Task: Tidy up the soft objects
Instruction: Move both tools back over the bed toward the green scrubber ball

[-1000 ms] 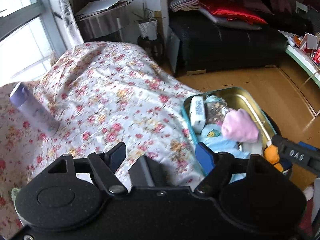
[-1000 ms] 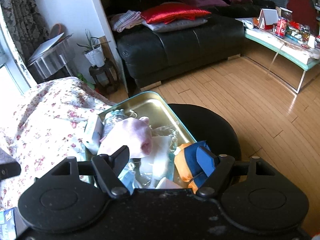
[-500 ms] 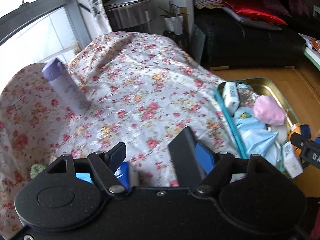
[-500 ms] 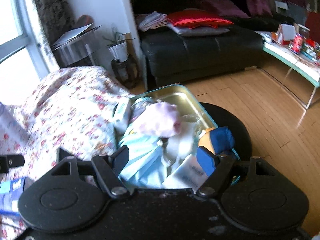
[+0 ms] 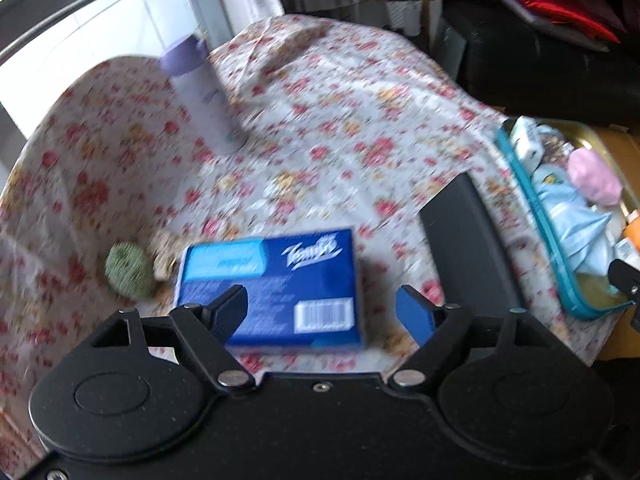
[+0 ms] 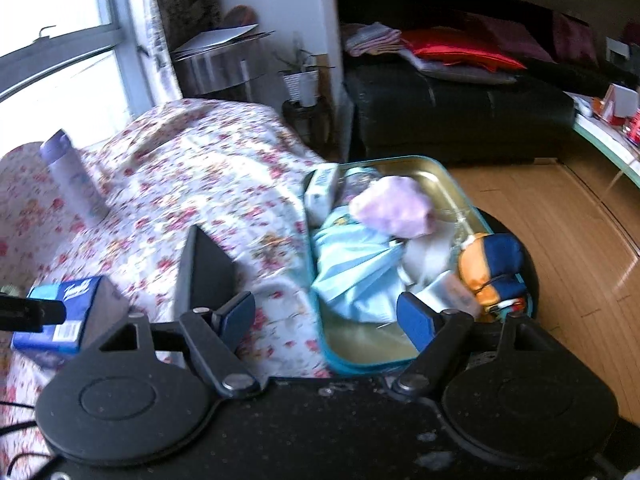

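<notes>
A teal-rimmed metal tin (image 6: 448, 172) lies at the right edge of the flowered cloth (image 5: 320, 120). It holds a pink soft ball (image 6: 394, 206), light blue cloth (image 6: 352, 264), a white pack (image 6: 320, 192) and an orange-and-blue soft toy (image 6: 492, 268). A blue tissue pack (image 5: 276, 280) lies on the cloth, with a green knitted ball (image 5: 128, 266) to its left. My left gripper (image 5: 320, 312) is open and empty just above the tissue pack. My right gripper (image 6: 326, 316) is open and empty over the tin's near left edge.
A purple-capped bottle (image 5: 200, 92) stands on the cloth near the window. A black wedge-shaped object (image 5: 468, 240) stands between the tissue pack and the tin. A black sofa (image 6: 460, 116) with cushions, a plant stand (image 6: 304, 84) and a glass coffee table (image 6: 608, 136) lie beyond, across wooden floor.
Both grippers have drawn back and swung left. The tissue pack, green ball and black wedge have come into the left wrist view. Both grippers stay open.
</notes>
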The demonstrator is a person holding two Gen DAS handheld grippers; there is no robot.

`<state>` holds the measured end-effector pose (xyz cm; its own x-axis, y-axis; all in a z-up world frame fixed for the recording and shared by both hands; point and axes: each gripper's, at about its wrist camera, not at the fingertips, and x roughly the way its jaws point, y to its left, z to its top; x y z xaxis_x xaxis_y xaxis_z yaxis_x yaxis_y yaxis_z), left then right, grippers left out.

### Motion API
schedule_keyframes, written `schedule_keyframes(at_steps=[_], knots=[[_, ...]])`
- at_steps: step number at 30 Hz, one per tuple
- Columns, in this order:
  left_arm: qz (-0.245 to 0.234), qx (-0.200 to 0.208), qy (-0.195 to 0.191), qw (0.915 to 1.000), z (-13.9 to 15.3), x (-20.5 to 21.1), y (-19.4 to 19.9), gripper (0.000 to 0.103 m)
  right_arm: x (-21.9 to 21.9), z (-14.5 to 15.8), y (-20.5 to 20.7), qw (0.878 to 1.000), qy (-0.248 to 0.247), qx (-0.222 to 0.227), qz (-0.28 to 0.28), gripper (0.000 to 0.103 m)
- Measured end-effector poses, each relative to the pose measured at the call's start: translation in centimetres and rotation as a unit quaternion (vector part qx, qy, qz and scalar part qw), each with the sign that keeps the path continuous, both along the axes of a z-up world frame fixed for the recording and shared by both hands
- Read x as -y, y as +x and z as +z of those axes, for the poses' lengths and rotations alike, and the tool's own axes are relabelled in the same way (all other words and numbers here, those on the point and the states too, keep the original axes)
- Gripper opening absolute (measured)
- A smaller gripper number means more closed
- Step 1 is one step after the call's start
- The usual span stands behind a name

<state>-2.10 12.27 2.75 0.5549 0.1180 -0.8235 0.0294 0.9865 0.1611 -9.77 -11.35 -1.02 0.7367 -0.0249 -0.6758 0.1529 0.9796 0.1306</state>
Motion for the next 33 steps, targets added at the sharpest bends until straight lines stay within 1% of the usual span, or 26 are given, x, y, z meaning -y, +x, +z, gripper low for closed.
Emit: schedule_keyframes(at_steps=[5,10,15,18,23,24,28,31,33], knots=[[0.033,-0.014,0.012,0.9993,-1.0,-2.5,-1.0,0.079,-2.7,0.0,-1.0,0.999,-0.01,0.004,0.043,0.078],[0.067,-0.02,0.021,0.9973,-1.5,-5.3,-2.0,0.079,-5.0,0.0,-1.6,0.995,0.003,0.004,0.097,0.08],[0.099,-0.023,0.03,0.9944,-2.0,-7.9,-2.5,0.079,-8.0,-0.3,-2.0,0.988,0.013,-0.003,0.157,0.082],[0.115,-0.024,0.023,0.9928,-2.2,-9.1,-2.7,0.079,-9.5,-0.3,-1.7,0.983,0.015,-0.005,0.185,0.087],[0.13,-0.017,0.029,0.991,-2.6,-10.6,-2.7,0.079,-11.3,-0.3,-1.3,0.979,0.019,-0.005,0.204,0.098],[0.133,-0.017,0.029,0.9905,-2.7,-10.9,-2.7,0.079,-11.4,-0.3,-1.1,0.979,0.02,-0.004,0.204,0.102],[0.155,-0.019,0.027,0.9874,-3.4,-12.5,-2.4,0.079,-12.6,-0.3,-1.2,0.981,0.015,0.007,0.193,0.103],[0.171,-0.019,0.023,0.9849,-3.6,-13.7,-2.1,0.079,-13.6,-0.3,-1.2,0.983,-0.003,0.022,0.18,0.103],[0.178,-0.014,0.021,0.9837,-3.5,-14.3,-2.0,0.079,-14.0,-0.2,-0.9,0.983,-0.011,0.025,0.183,0.103]])
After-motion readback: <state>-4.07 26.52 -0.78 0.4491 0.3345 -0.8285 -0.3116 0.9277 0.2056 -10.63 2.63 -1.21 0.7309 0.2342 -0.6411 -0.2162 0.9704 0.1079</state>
